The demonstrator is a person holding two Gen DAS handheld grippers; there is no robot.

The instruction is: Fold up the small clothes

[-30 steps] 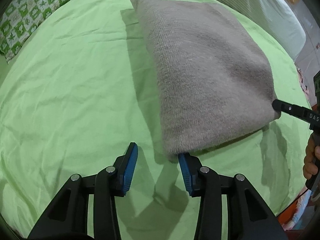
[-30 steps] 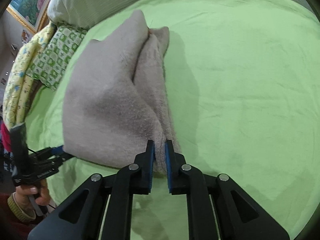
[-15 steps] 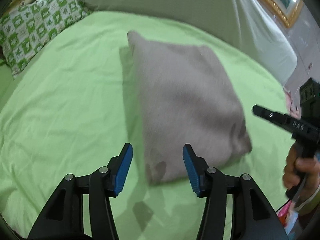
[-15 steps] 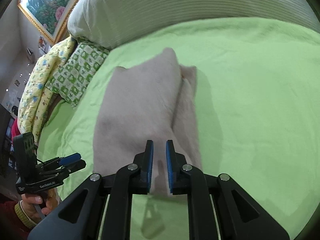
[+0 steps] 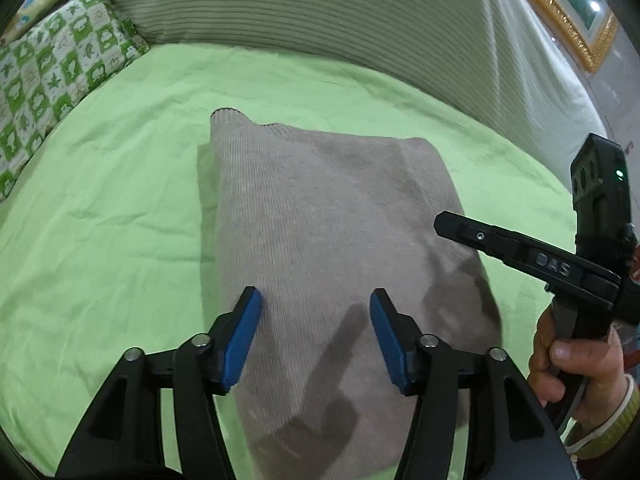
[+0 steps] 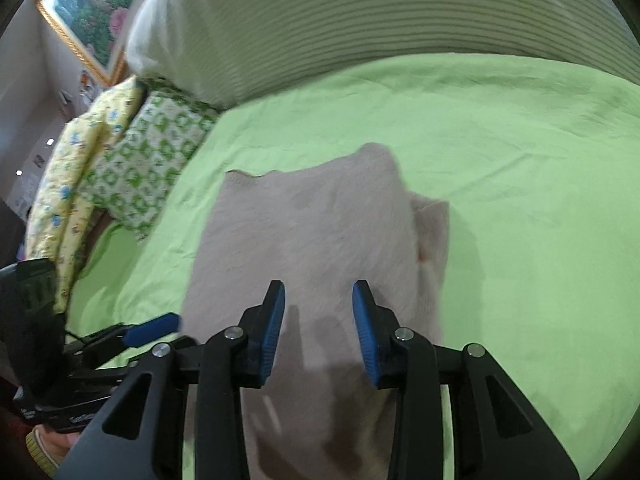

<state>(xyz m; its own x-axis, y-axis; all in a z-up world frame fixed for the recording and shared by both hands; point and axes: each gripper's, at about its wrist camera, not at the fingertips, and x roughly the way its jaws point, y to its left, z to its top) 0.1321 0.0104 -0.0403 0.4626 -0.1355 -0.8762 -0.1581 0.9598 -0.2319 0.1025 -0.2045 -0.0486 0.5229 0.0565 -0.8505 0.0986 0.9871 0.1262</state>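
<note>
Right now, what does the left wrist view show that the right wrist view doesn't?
Left wrist only: the hand gripping the right tool's handle, and a gold picture frame at upper right.

Right wrist only: a yellow floral quilt left of the bed, and a narrow folded flap along the garment's right edge.

Both: the grey knit garment lying on the green sheet, the checked green pillow, the ribbed cushion, and both tools open above the garment, holding nothing.

The raised letters "DAS" are showing on the black arm of the right gripper (image 5: pixel 456 229) in the left wrist view, while small lettering on the left gripper (image 6: pixel 168 322) is staying too blurred to read.
</note>
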